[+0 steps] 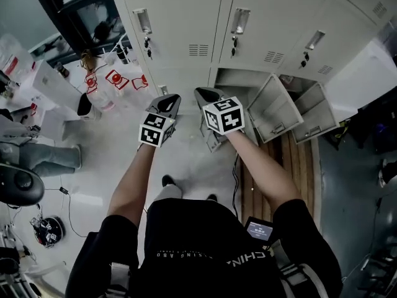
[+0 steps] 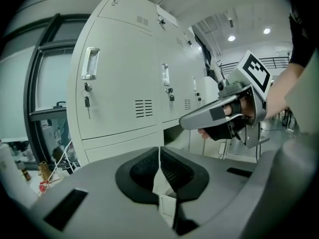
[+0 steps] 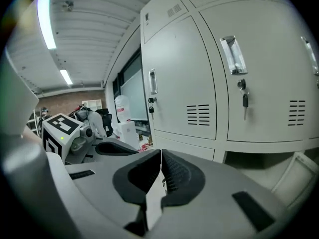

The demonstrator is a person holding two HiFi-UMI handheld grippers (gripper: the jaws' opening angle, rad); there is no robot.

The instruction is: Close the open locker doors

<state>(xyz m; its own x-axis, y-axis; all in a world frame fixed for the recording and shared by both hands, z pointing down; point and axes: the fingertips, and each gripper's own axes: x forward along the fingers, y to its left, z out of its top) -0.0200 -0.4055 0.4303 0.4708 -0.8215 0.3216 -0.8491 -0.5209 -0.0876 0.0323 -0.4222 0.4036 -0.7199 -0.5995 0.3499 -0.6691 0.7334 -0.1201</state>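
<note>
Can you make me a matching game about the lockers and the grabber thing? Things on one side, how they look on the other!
Things:
1 left gripper
2 low door
3 top door
4 boards

How they look:
a closed
b jaws together, empty
c brown, on the floor
d swung open

Pairs: 1-b, 2-d, 3-a, 4-c

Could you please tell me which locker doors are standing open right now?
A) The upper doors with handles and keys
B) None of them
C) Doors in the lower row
C: in the head view the lower-row doors swing out from their compartments, while the upper doors sit flush.
</note>
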